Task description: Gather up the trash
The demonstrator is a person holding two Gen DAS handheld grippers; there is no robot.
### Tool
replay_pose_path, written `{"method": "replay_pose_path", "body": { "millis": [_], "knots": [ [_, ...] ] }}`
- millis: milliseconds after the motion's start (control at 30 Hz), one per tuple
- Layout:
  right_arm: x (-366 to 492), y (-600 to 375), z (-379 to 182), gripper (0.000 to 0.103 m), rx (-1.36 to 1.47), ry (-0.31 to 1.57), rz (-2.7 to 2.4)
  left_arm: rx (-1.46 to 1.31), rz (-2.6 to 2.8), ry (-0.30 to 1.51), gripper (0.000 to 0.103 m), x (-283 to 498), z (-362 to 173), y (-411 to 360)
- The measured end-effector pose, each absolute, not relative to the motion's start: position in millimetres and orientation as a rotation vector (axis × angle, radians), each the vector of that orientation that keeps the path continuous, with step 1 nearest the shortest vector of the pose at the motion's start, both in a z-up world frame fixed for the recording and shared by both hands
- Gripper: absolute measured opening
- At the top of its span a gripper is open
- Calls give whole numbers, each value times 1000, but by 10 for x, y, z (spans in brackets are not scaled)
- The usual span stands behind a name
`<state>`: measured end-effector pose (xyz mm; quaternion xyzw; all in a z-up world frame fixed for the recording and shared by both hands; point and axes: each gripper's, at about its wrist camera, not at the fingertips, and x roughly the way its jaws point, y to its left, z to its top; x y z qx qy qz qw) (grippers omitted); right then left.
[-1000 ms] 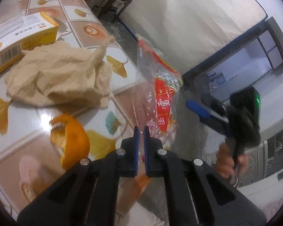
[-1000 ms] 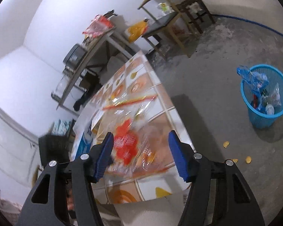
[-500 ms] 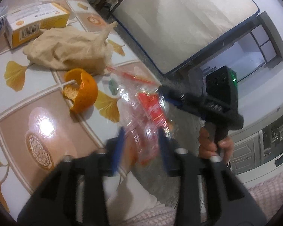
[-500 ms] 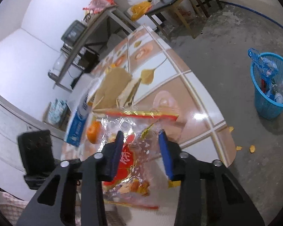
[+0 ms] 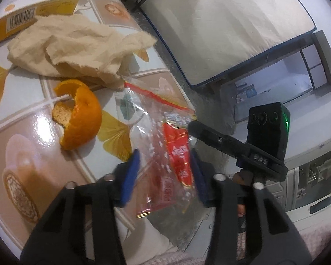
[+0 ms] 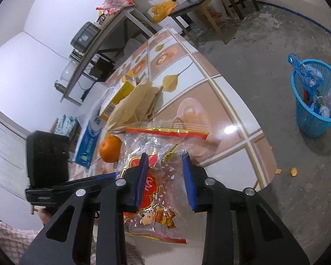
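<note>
Left gripper (image 5: 164, 174) had let go of snack bag (image 5: 163, 145); a second earlier its fingers were pinched shut on it, now stood apart either side. Right gripper (image 6: 165, 174) narrowed from wide open, fingers apart around bag (image 6: 156, 176), not visibly clamped. Bag sagged at desk (image 6: 231, 110) near edge, beside orange peel (image 5: 77, 114). Handover looked half done; blue basket (image 6: 315, 101) on floor well apart.

You can make out gold Chinese characters on the red snack bag (image 5: 176, 154), but none reads clearly; a barcode marks the yellow box (image 5: 22, 15).
</note>
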<state>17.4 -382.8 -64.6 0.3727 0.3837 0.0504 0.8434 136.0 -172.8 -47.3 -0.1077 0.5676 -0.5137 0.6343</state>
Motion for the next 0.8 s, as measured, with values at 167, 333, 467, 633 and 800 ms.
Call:
{"method": "replay_pose_path", "body": {
  "millis": [167, 333, 467, 633, 800],
  "knots": [
    [93, -3807, -578, 29, 785, 794, 121, -282, -1188, 1308, 15, 1338, -539, -1656],
    [27, -3740, -383, 29, 765, 747, 184, -298, -1246, 1177, 8, 1229, -280, -1449],
    [36, -3663, -97, 49, 731, 668, 242, -357, -1232, 1060, 6, 1257, -28, -1055],
    [234, -3625, -60, 59, 740, 658, 222, -445, -1105, 935, 6, 1380, 151, -437],
    [690, -3159, -275, 60, 644, 819, 249, -462, -952, 866, 6, 1466, 231, 132]
  ]
}}
